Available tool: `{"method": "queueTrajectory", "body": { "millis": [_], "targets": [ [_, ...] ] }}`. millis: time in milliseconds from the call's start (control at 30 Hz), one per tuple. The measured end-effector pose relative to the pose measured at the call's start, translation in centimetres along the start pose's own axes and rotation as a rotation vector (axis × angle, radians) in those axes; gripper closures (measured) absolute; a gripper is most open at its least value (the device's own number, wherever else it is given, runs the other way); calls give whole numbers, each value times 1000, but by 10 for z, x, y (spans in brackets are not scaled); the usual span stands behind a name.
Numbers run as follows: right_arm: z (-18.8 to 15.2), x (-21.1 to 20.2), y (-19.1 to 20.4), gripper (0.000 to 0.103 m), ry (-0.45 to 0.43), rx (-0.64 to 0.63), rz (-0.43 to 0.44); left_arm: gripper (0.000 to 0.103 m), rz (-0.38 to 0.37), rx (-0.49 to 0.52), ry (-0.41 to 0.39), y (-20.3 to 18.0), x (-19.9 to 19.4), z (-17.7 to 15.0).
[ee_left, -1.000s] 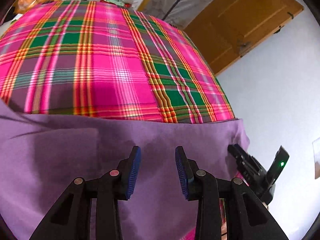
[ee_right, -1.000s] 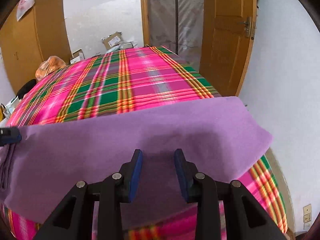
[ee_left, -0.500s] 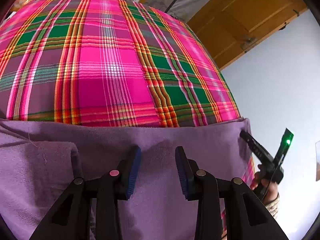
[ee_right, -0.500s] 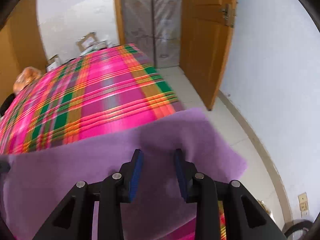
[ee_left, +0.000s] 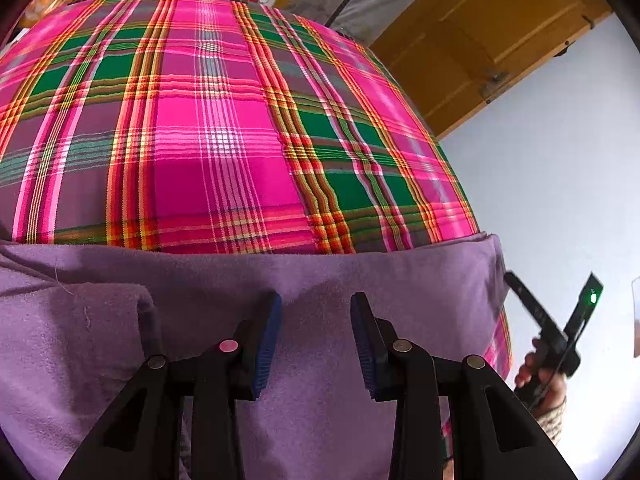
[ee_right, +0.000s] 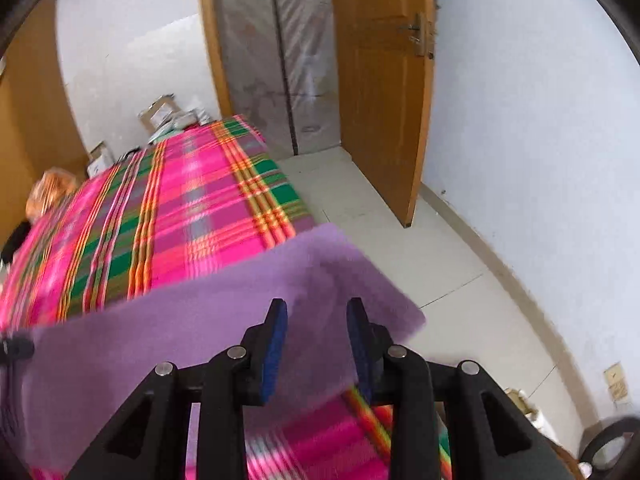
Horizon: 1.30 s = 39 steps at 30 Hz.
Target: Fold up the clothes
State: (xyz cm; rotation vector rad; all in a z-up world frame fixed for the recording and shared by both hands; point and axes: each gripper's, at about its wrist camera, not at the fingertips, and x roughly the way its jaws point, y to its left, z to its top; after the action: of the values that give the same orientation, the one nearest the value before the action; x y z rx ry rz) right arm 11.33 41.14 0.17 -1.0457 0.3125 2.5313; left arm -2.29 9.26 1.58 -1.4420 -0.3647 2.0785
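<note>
- Purple fleece garment (ee_left: 400, 280) lies across the near end of the bed (ee_left: 224, 152), on its plaid cover.
- Left gripper (ee_left: 316, 340) hovers half-open over it, pads clear of the cloth.
- Right gripper (ee_right: 316, 344) stands half-open around the lifted right edge; whether it pinches, I cannot tell.
- Folding looks barely started: one layer doubled at the left, the rest still spread.

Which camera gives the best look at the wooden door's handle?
The right wrist view: the door stands edge-on to it, with the handle in sharp profile. The left wrist view shows the handle small near the picture's rim.
</note>
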Motion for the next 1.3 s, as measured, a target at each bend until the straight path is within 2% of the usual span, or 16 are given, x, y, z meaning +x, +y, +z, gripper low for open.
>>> {"method": "queueTrajectory", "body": {
  "millis": [100, 200, 367, 533, 600, 767, 1100, 1300],
  "targets": [
    [-15, -4, 2, 71, 17, -37, 21, 66, -5, 3, 2, -3, 1, 0],
    [-22, 2, -3, 71, 40, -42, -53, 66, -14, 16, 8, -10, 2, -2],
    [-18, 0, -31, 71, 25, 72, -77, 66, -30, 37, 12, -21, 6, -5],
    [-16, 3, -57, 61, 38, 184, -11, 66, -18, 50, 28, -26, 13, -7],
    [-17, 10, -66, 57, 47, 237, 43, 66, -16, 54, 28, -26, 13, -8],
    [-16, 25, -73, 56, 85, 298, 135, 66, -9, 49, 34, -28, 16, -8],
    [-12, 47, -84, 56, 115, 393, 245, 64, -10, 37, 30, -28, 17, -8],
    [-11, 42, -79, 71, 68, 366, 219, 64, -14, 28, 28, -27, 18, -8]
  ]
}}
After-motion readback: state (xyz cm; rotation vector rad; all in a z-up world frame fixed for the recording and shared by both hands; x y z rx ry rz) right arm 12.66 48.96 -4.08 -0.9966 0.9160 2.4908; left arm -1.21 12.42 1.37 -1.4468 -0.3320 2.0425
